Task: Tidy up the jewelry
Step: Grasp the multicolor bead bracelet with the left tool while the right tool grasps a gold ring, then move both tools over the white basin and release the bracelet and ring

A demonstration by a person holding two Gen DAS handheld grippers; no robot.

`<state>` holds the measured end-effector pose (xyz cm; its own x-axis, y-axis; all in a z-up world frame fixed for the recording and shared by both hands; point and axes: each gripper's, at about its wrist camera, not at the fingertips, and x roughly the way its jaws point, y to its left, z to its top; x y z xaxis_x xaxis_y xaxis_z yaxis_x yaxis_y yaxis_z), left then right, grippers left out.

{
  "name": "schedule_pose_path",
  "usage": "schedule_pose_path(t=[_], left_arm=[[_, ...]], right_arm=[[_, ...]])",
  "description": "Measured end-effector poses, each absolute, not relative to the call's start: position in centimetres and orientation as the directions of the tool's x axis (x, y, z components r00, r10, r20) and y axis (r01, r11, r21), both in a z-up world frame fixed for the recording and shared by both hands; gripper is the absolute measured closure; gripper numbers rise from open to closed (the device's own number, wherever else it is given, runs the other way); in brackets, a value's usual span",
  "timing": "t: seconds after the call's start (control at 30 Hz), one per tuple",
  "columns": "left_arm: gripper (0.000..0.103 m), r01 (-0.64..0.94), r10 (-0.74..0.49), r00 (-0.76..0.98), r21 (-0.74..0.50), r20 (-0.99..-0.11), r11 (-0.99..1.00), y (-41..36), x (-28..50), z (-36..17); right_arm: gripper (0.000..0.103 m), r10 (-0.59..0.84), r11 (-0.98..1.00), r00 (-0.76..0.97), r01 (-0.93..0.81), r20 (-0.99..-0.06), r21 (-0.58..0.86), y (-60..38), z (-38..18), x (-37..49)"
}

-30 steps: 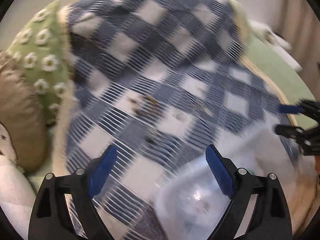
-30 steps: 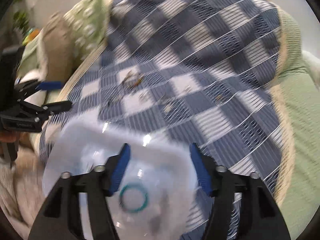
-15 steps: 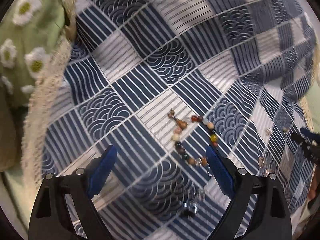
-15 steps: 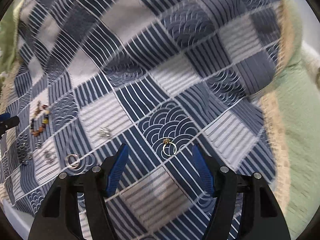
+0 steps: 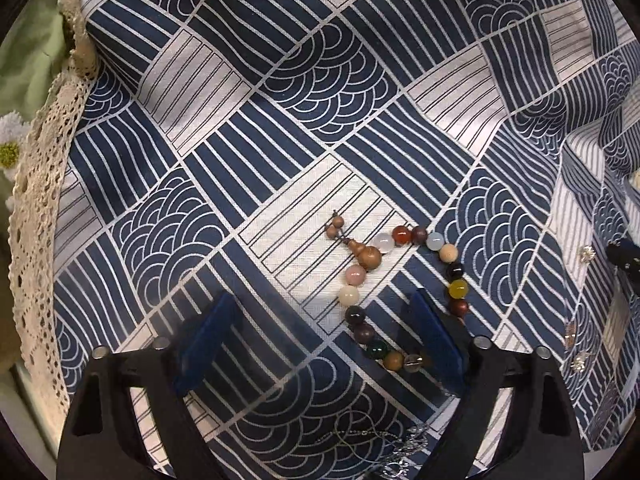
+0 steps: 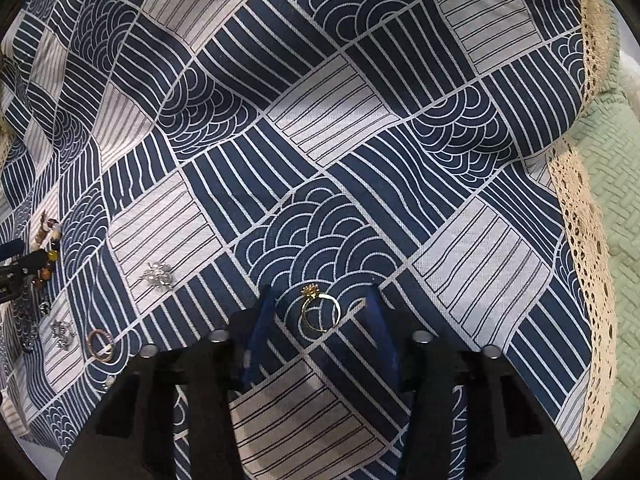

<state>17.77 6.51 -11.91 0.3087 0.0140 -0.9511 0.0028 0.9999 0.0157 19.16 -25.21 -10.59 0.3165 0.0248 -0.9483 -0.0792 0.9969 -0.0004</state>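
I note the right hand-held gripper (image 6: 320,316) spread, gold ring (image 6: 320,314) flat on the patterned cloth (image 6: 360,120) directly between its fingers; left hand-held gripper (image 5: 324,336) spread, bead bracelet (image 5: 400,292) offset toward its right finger.

Prob. a home: lace-trimmed patterned cloth (image 5: 304,92) over green daisy bedding (image 5: 20,80).

We see a matt woven cloth (image 5: 304,80) in navy and white, edged with rough cream lace (image 5: 36,184). On it lie a bracelet (image 5: 400,292) of glossy polished beads, some apparently wood, and a shiny gold metal ring (image 6: 320,312). Matt blue pads (image 6: 260,336) line black plastic fingers.
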Motion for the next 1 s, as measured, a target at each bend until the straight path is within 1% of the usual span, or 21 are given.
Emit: schedule_pose_path(t=[0.03, 0.07, 0.1, 0.13, 0.17, 0.23, 0.27, 0.3, 0.6, 0.7, 0.83, 0.9, 1.0], left_arm=[[0.033, 0.004, 0.019, 0.312, 0.021, -0.950, 1.000, 6.4, 17.6, -11.8], [0.036, 0.006, 0.018, 0.311, 0.021, -0.950, 1.000, 6.3, 17.5, -11.7], [0.043, 0.007, 0.017, 0.312, 0.020, -0.950, 1.000, 6.2, 17.4, -11.7], [0.051, 0.006, 0.015, 0.313, 0.017, -0.950, 1.000, 6.1, 17.2, -11.5], [0.055, 0.006, 0.015, 0.312, 0.018, -0.950, 1.000, 5.9, 17.1, -11.4], [0.080, 0.001, 0.012, 0.315, 0.013, -0.949, 1.000, 5.8, 16.9, -11.2], [0.086, 0.000, 0.007, 0.313, 0.007, -0.950, 1.000, 5.7, 17.1, -10.7], [0.094, -0.003, 0.004, 0.312, 0.003, -0.950, 1.000, 5.7, 17.1, -10.6], [0.094, -0.013, -0.015, 0.324, -0.021, -0.946, 1.000, 6.1, 17.1, -10.3], [0.094, -0.017, -0.028, 0.335, -0.036, -0.942, 0.999, 7.1, 17.2, -9.6], [0.094, -0.016, -0.112, 0.382, -0.128, -0.917, 0.992, 7.8, 16.5, -6.6], [0.094, -0.007, -0.157, 0.424, -0.177, -0.892, 0.984, 7.9, 15.7, -4.2], [0.094, 0.027, -0.205, 0.471, -0.218, -0.858, 0.975, 7.7, 13.9, -0.6]], right_arm=[[0.068, 0.027, 0.997, 0.316, -0.077, -0.948, 0.002, -25.2, -10.7, 19.1], [0.075, 0.027, 0.997, 0.314, -0.078, -0.949, 0.002, -25.2, -10.6, 19.2], [0.083, 0.031, 0.997, 0.311, -0.082, -0.950, 0.006, -25.2, -10.6, 19.2], [0.083, 0.029, 0.997, 0.311, -0.082, -0.950, 0.004, -25.3, -10.6, 19.2], [0.083, 0.027, 0.997, 0.310, -0.083, -0.950, 0.001, -24.9, -10.9, 19.5], [0.083, 0.018, 0.996, 0.311, -0.090, -0.950, -0.011, -24.7, -10.9, 19.5], [0.083, 0.012, 0.995, 0.311, -0.095, -0.950, -0.019, -24.4, -10.9, 19.3], [0.083, 0.006, 0.995, 0.311, -0.099, -0.950, -0.026, -24.2, -10.9, 19.2], [0.083, -0.006, 0.994, 0.318, -0.104, -0.948, -0.041, -23.5, -11.2, 18.5], [0.083, 0.041, 0.996, 0.326, -0.087, -0.945, 0.013, -24.6, -10.6, 18.9], [0.083, 0.089, 0.995, 0.353, -0.081, -0.931, 0.065, -24.9, -8.5, 18.5], [0.083, 0.123, 0.992, 0.366, -0.082, -0.922, 0.100, -24.8, -7.2, 18.1], [0.083, 0.169, 0.985, 0.385, -0.096, -0.907, 0.143, -24.6, -5.0, 17.1]])
